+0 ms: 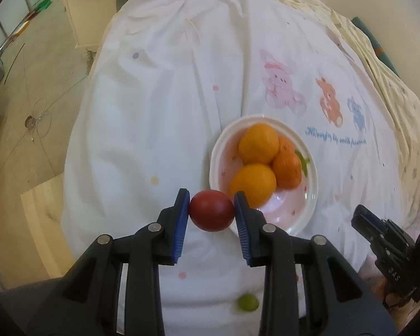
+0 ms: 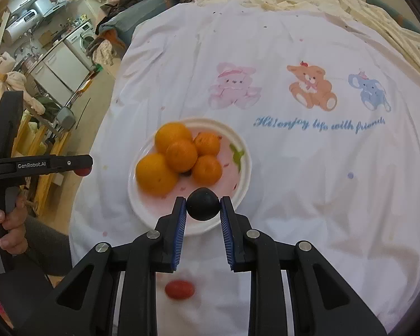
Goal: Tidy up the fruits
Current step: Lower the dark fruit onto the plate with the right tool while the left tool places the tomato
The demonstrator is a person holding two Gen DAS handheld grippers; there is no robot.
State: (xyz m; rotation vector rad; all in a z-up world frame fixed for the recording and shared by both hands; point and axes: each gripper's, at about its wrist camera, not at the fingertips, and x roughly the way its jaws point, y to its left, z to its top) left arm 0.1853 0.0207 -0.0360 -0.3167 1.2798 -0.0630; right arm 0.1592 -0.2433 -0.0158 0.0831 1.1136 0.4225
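1. Your left gripper [image 1: 211, 211] is clenched on a round red fruit [image 1: 211, 210], with both blue pads [image 1: 182, 218] pressing its sides. It hangs above the white cloth [image 1: 159, 106], just beside the near-left rim of the plate [image 1: 312, 196].
2. Your right gripper [image 2: 203, 204] is clenched on a small dark round fruit [image 2: 203, 203], held over the near part of the plate [image 2: 245, 168].
3. In the right wrist view the plate carries five oranges [image 2: 181, 155] bunched on its left half, touching one another. A small dark thing peeks out between them; what it is cannot be told.
4. A red oval fruit [image 2: 179, 289] lies on the cloth near you, seen between the right gripper's fingers, apart from the plate.
5. A blurred green fruit [image 1: 247, 303] lies on the cloth below your left gripper, also off the plate.
6. The cloth is printed with a pink rabbit [image 2: 233, 86], an orange bear [image 2: 312, 88] and a blue elephant [image 2: 369, 89], all beyond the plate.
7. Your hand [image 2: 9, 221] grips the left tool's handle at the left edge of the right wrist view.
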